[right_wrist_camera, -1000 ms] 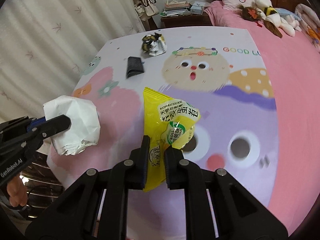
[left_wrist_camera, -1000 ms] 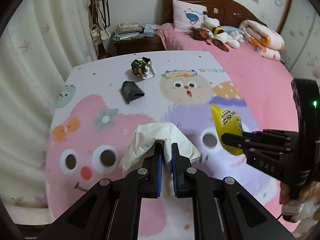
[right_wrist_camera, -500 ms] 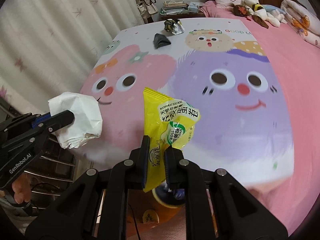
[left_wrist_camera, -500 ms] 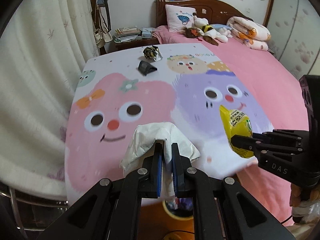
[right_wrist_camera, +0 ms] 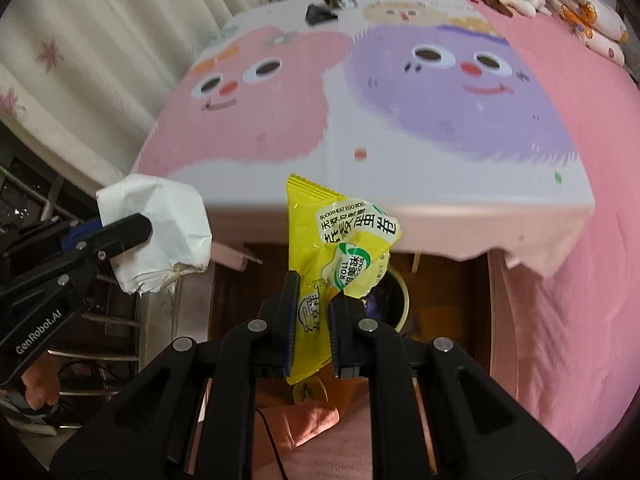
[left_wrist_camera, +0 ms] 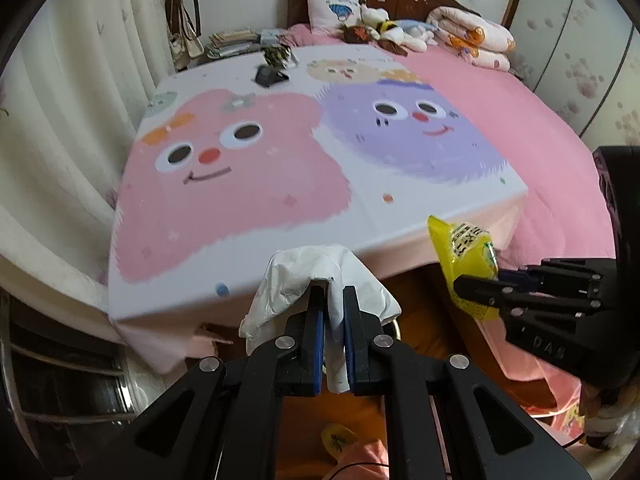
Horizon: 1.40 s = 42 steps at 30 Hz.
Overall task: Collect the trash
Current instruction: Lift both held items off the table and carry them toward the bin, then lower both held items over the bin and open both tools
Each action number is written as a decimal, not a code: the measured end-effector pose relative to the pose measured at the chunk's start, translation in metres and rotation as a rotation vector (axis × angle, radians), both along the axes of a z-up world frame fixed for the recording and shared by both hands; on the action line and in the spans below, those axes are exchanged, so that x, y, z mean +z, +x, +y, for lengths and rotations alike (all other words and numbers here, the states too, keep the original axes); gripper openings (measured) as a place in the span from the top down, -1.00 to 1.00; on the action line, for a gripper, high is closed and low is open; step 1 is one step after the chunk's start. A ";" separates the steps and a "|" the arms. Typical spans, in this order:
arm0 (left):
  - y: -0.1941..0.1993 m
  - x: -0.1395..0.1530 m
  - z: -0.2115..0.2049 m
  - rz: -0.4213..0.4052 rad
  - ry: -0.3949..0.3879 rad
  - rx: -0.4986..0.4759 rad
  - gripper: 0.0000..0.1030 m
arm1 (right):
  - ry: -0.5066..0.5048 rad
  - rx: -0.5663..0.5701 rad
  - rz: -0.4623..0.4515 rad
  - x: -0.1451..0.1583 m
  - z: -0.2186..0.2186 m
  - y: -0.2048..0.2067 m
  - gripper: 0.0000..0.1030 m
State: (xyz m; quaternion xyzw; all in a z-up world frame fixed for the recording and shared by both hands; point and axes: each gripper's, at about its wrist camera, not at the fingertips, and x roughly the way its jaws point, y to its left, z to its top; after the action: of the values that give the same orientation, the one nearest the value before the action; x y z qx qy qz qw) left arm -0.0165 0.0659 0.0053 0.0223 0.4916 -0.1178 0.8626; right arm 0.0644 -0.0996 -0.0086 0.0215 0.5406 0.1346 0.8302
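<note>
1. Left wrist view: the left gripper (left_wrist_camera: pixel 331 294) has its two fingers closed narrowly on a crumpled white tissue (left_wrist_camera: pixel 316 284). The tissue is creased paper that drapes over both fingertips, and a strip of it hangs down between the blue pads.
2. The tissue is held in the air just in front of the near edge of the cartoon table cover (left_wrist_camera: pixel 248 200), above the wooden floor.
3. Right wrist view: the right gripper (right_wrist_camera: pixel 314 286) pinches a yellow snack wrapper (right_wrist_camera: pixel 340 248) at its lower part. The wrapper is shiny and wrinkled, with a white label in black characters, the words "BUCKWHEAT EGG ROLL", and a round green and white mark.
4. The wrapper stands upright between the fingers, in front of the table edge. Behind it, on the floor, the rim of a round bin (right_wrist_camera: pixel 394 292) shows, partly hidden.
5. On the far end of the cover lie two more pieces: a dark folded wrapper (left_wrist_camera: pixel 269 76) and, just behind it, a crumpled patterned wrapper (left_wrist_camera: pixel 278 55). They are well apart from both grippers and a little blurred.
6. A small yellow piece (left_wrist_camera: pixel 338 440) lies on the floor below the left gripper; what it is I cannot tell.
</note>
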 end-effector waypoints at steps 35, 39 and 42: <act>0.072 -0.392 -0.110 0.319 0.024 0.071 0.53 | 0.162 -0.214 0.373 -0.407 -0.094 0.048 0.29; 0.080 -0.405 -0.103 0.328 0.023 0.089 -0.19 | 0.180 -0.221 0.358 -0.418 -0.095 0.055 0.20; 0.082 -0.405 -0.099 0.319 0.038 0.097 -0.23 | 0.168 -0.222 0.358 -0.421 -0.094 0.057 0.17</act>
State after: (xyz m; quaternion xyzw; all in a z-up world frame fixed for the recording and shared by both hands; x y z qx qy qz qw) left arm 0.0653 -0.0327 -0.3997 -0.0041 0.6247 -0.0687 0.7778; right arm 0.1217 -0.1932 -0.4295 0.1734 0.6604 0.0810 0.7261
